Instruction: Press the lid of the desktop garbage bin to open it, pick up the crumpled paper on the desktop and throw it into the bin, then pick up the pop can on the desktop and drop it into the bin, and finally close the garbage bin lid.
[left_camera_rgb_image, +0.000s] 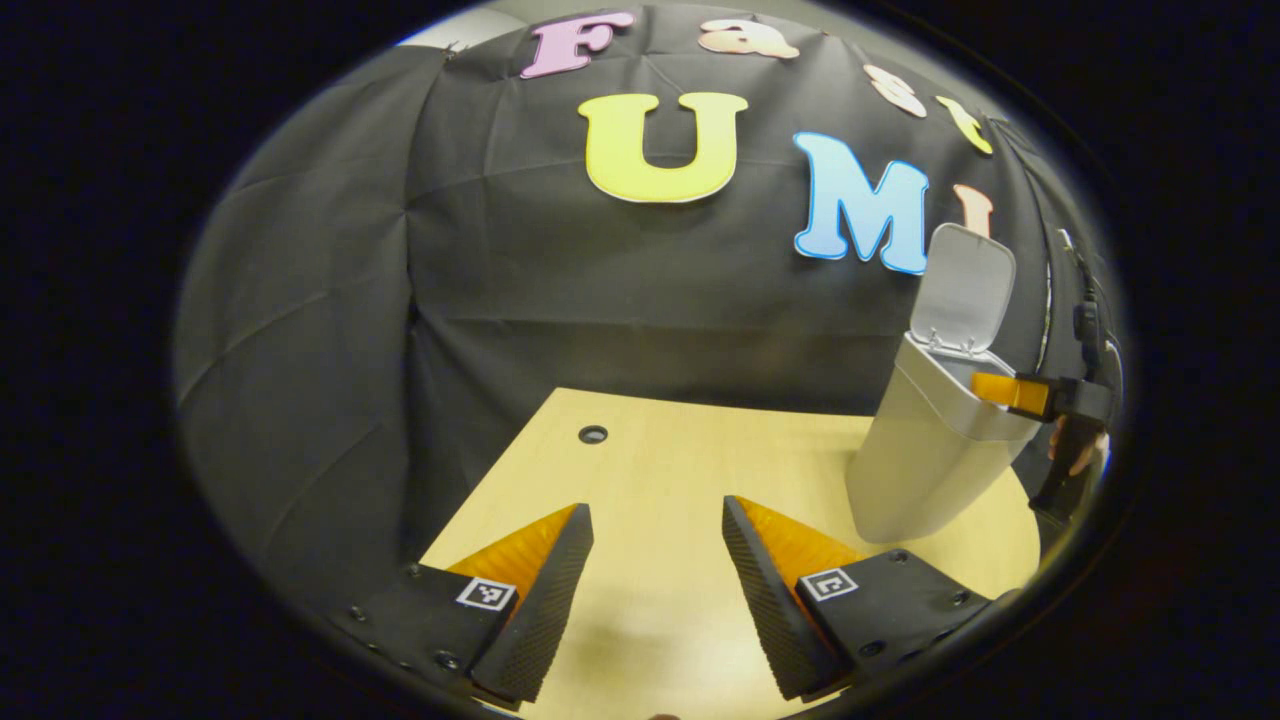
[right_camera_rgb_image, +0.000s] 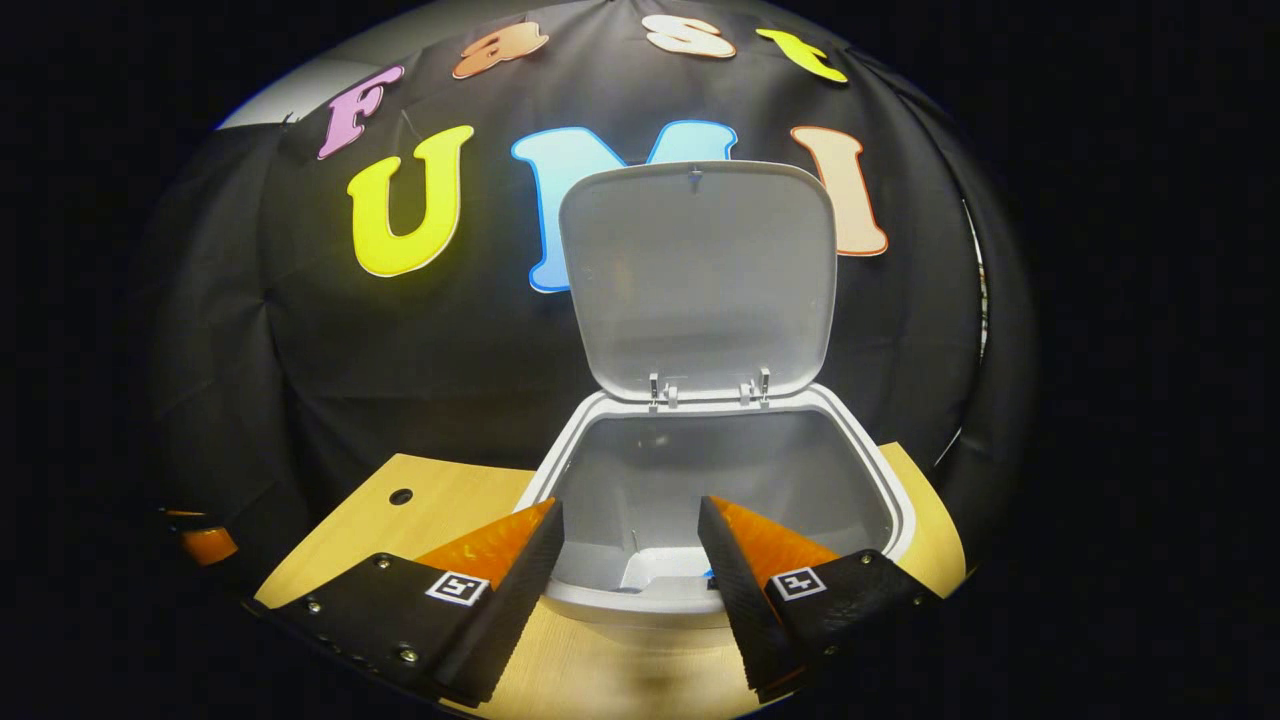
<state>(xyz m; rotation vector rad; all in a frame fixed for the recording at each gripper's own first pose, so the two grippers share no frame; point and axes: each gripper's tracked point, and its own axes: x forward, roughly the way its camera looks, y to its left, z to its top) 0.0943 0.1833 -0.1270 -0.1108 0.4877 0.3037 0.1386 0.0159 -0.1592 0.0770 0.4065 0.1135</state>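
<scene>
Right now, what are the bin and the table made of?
The bin looks like plastic: smooth, matte, pale grey walls and a moulded lid on small hinges. The table looks like light wood, maybe laminate: a faint grain shows on a flat surface with a soft sheen.

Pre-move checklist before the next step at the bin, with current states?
1. Lid up, standing behind the mouth: ok.
2. Bin upright on the table: ok.
3. Right gripper open, nothing between its fingers, poised over the bin's front rim: ok.
4. Left gripper open, nothing held, over bare table beside the bin: ok.
5. Paper and can already in the bin: cannot tell; just a small bluish glimpse at the bottom.
6. Path to the lid free for closing: ok.
</scene>
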